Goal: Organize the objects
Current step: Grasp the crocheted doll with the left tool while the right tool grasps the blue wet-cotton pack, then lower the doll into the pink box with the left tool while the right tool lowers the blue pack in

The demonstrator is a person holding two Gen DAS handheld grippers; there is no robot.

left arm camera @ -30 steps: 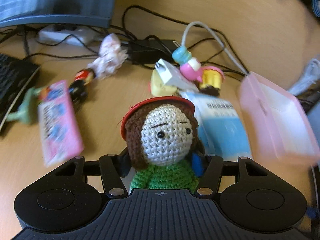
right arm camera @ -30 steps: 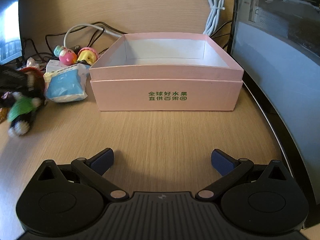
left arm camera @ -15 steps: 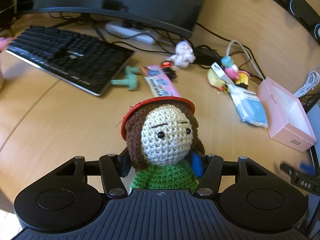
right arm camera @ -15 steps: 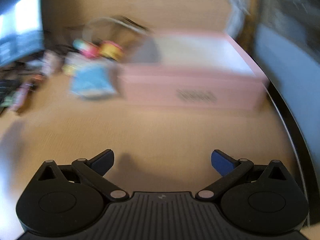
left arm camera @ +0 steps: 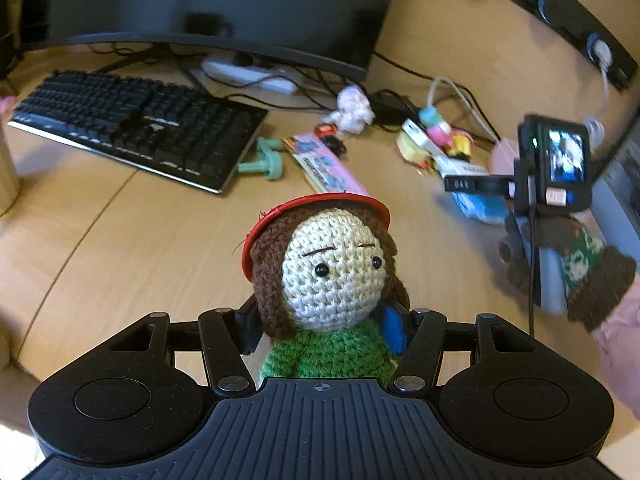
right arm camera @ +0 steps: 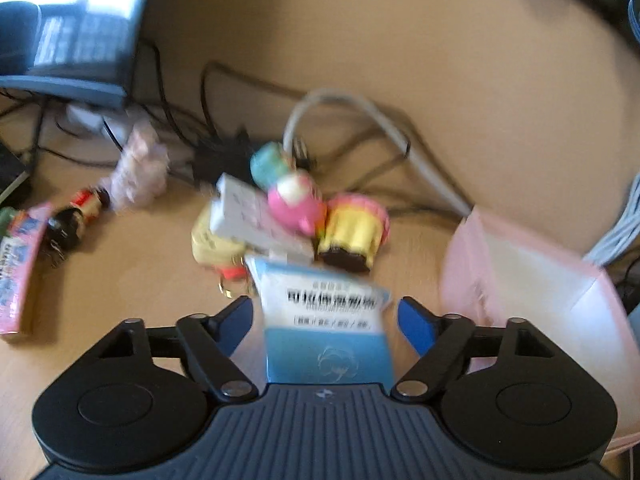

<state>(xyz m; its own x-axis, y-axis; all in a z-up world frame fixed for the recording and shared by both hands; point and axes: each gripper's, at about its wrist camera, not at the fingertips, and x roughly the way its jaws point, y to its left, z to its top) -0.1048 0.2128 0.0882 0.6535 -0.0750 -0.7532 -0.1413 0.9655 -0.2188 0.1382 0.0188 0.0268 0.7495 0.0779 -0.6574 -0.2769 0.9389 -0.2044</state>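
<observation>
- The left gripper (left arm camera: pixel 324 330) has its jaws clamped on the green body of a crocheted doll (left arm camera: pixel 326 276), held in the air above the middle of the tabletop (left arm camera: pixel 132 240). The doll has brown hair, a cream face and a red hat brim.
- The right gripper (right arm camera: pixel 326 316) has its jaws apart, one on each side of a blue and white packet (right arm camera: pixel 326 328) that lies on the tabletop near the far right corner. The picture is blurred, so I cannot tell whether the jaws touch it.
- A pink box (right arm camera: pixel 532 276), open at the top, sits just to the right of the packet, at the right edge.
- Risk: small toys crowd the packet's far end. A white carton (right arm camera: pixel 256 220), a pink figure (right arm camera: pixel 298 200) and a yellow figure with a pink top (right arm camera: pixel 354 232) lie touching or overlapping one another. Lifting the packet could drag or topple them.
- Risk: the packet looks soft and flat; a grip closing on 1 edge may let it sag or slip.
- Risk: the doll is held only by its soft body, so its heavy head could tip it out of the jaws on a quick swing.
- Risk: the 2 grippers work near each other, and loose cables (right arm camera: pixel 360 116) run behind the toys.
- Writing: the packet carries dark printed lines, too blurred to read. A pink wrapper (left arm camera: pixel 326 166) near the keyboard (left arm camera: pixel 132 120) has print that is also unreadable.
</observation>
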